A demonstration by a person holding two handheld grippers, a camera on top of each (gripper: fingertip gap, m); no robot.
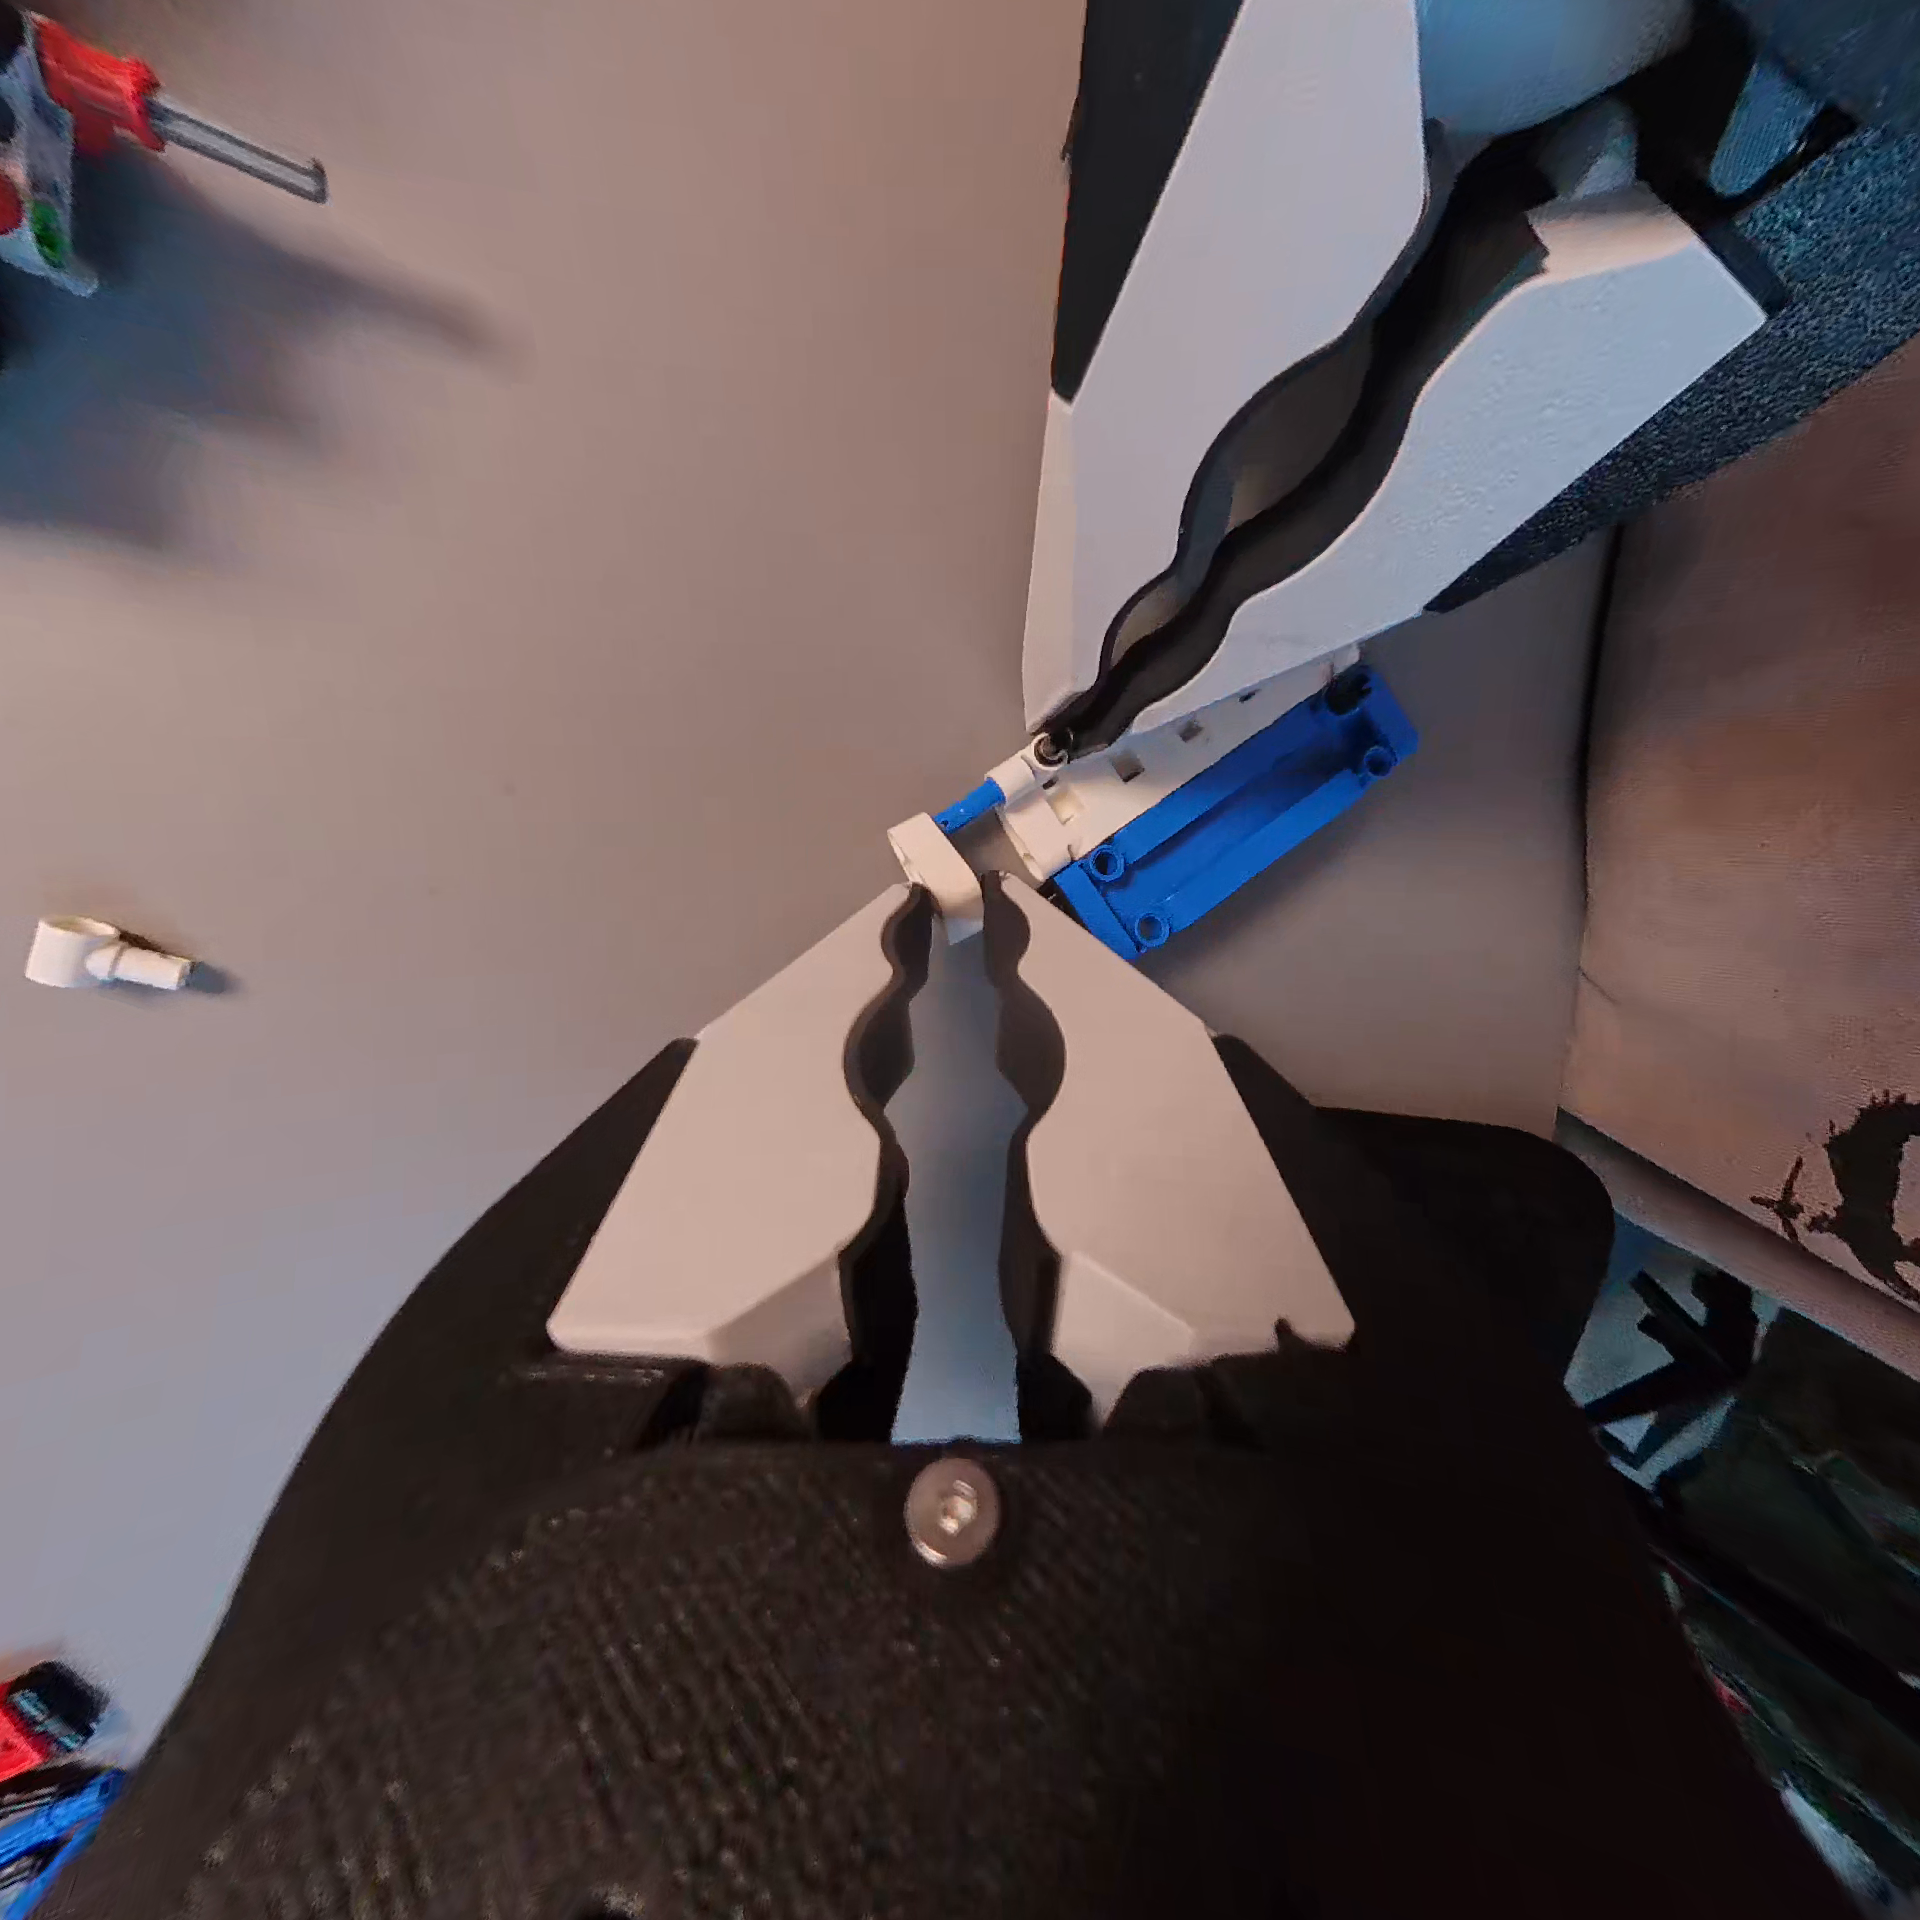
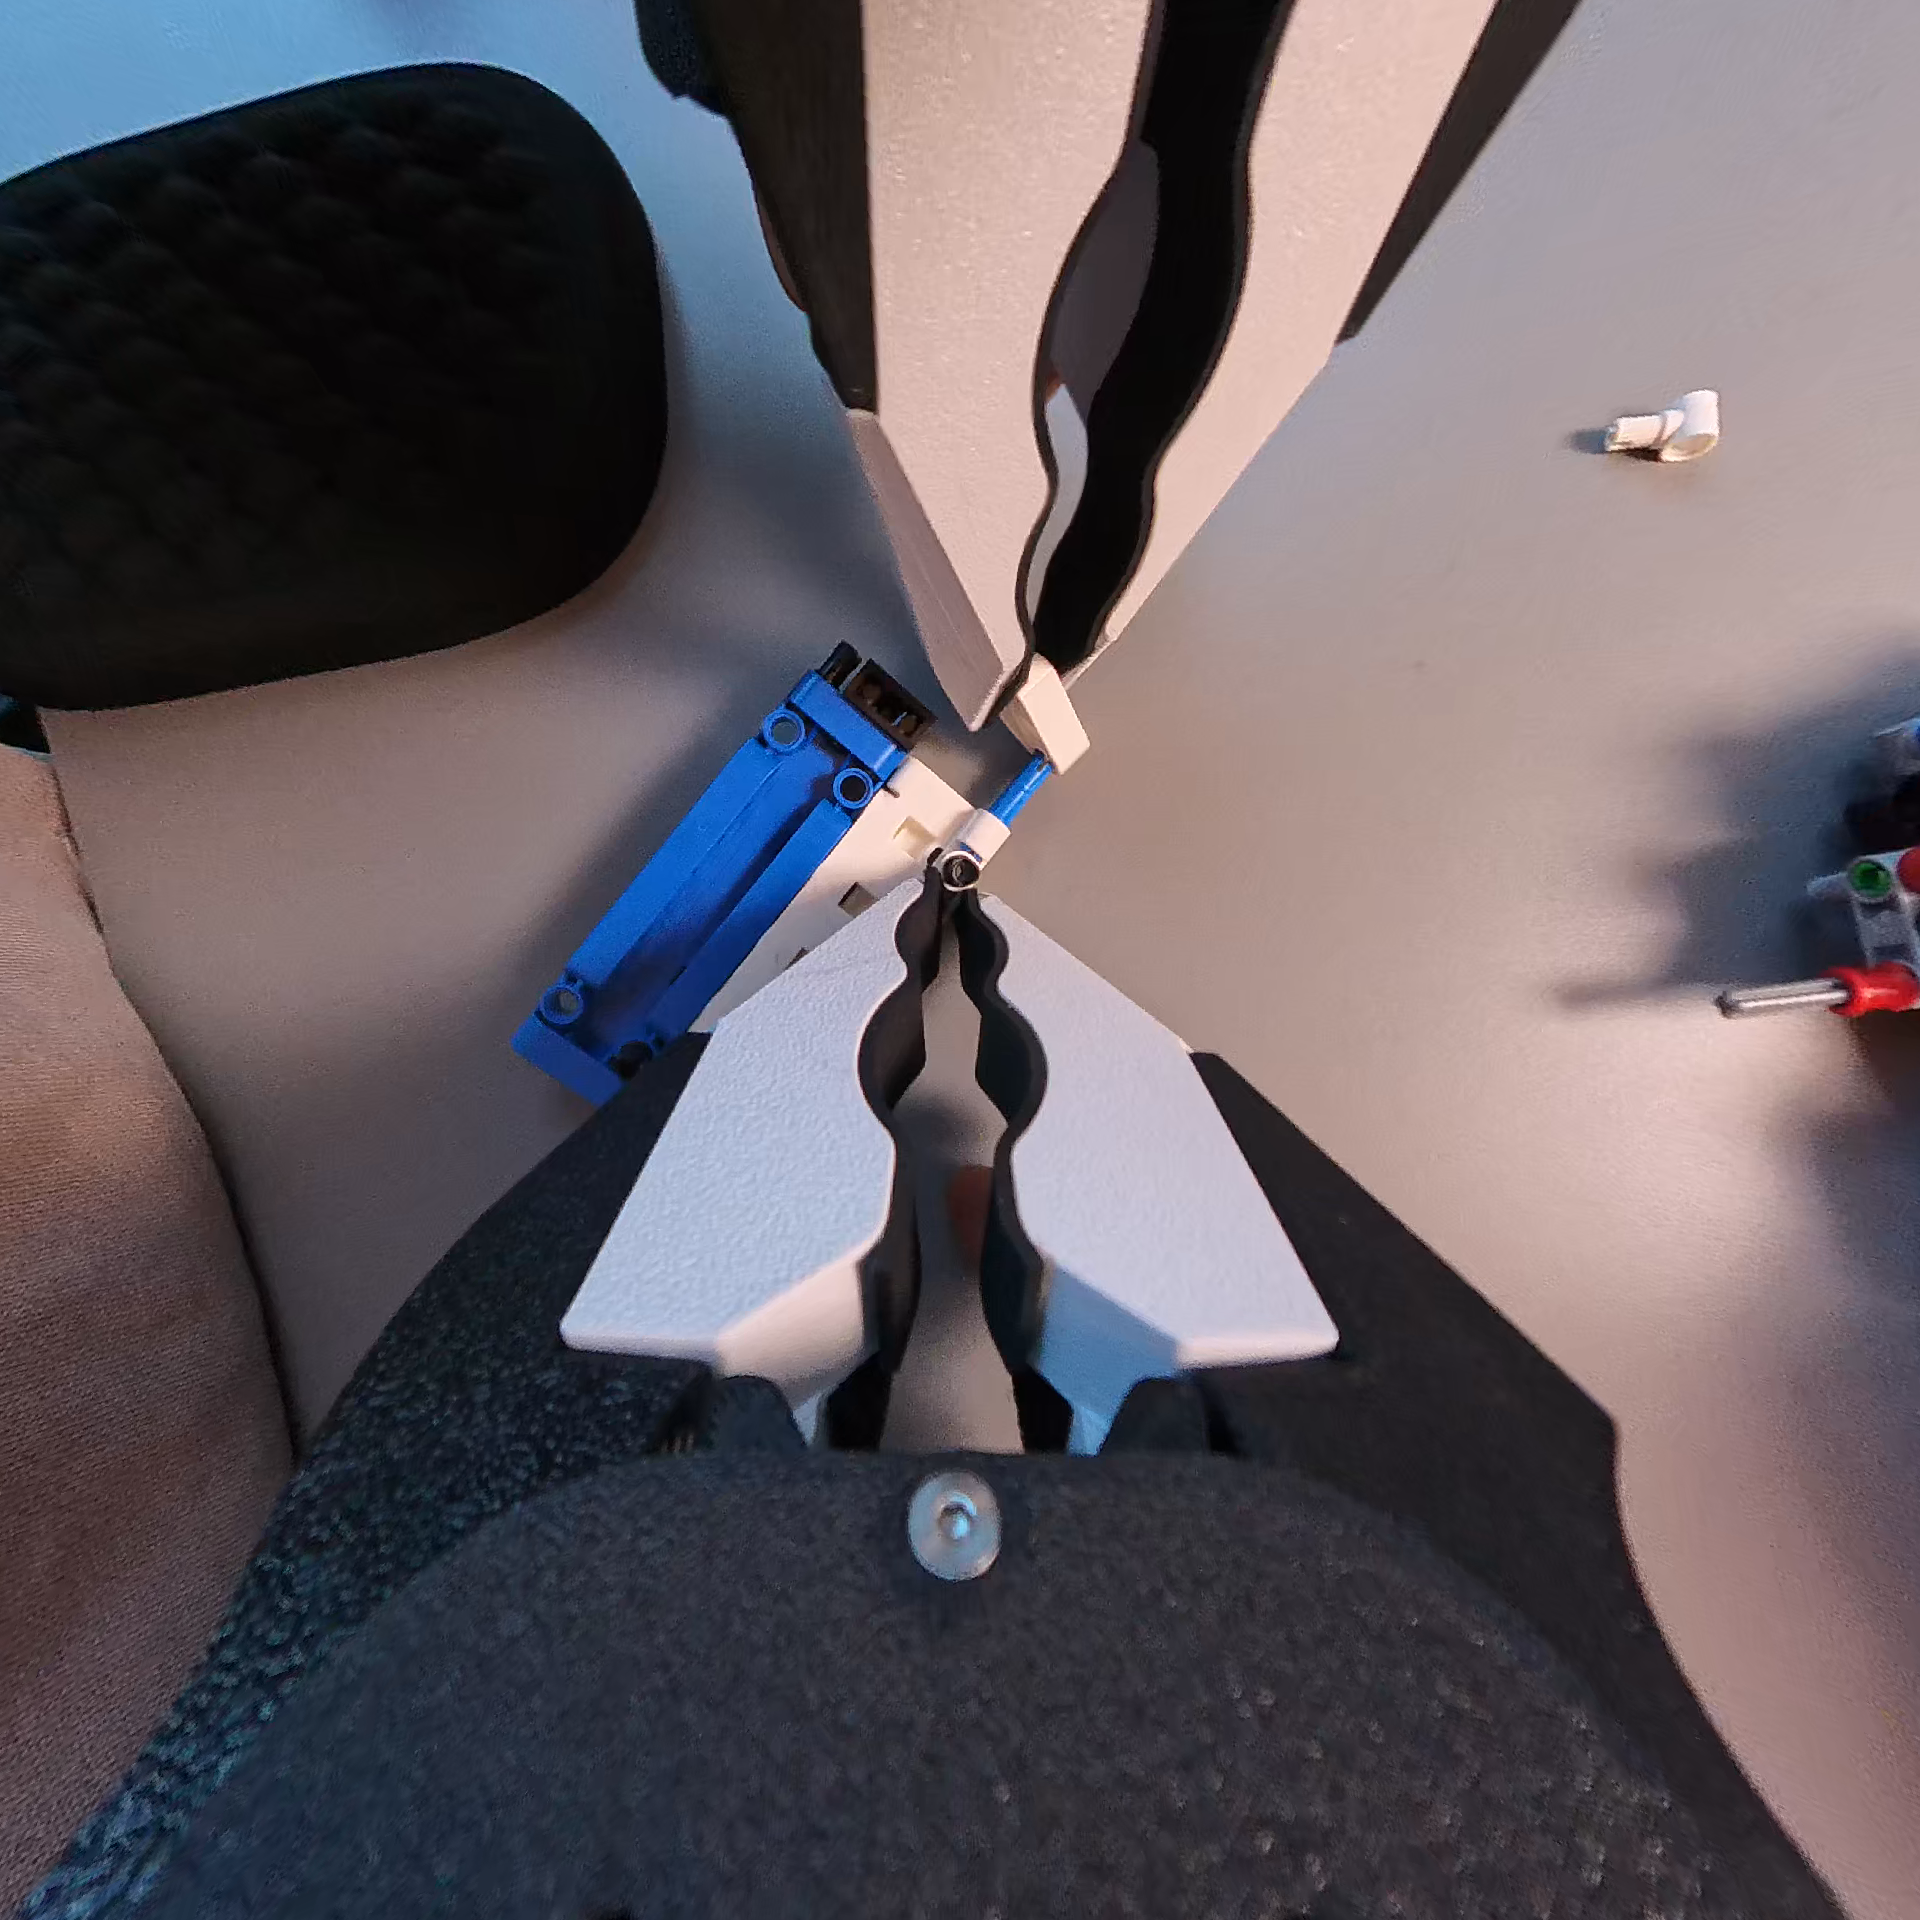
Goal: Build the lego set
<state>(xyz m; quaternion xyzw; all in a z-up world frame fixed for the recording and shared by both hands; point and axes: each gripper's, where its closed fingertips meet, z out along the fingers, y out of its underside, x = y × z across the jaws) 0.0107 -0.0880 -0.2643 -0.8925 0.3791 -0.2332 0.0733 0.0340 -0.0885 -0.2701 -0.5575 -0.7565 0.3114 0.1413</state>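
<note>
Evidently, a two-handed fit held above the table (image 1: 623, 623).

Right gripper (image 2: 951, 899) clamps the blue-and-white assembly (image 2: 727, 894) by its end pin, bracing it; left gripper (image 1: 951, 904) pinches the white connector (image 1: 935, 868) at the blue axle (image 2: 1018, 795), probably to press it home.

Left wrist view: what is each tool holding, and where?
Left tool pinches the white connector by its end; right tool grips the blue-and-white assembly at its black pin tip.

Dim, warm light with soft shadows; strong fisheye bending at the edges, where loose pieces blur.
</note>
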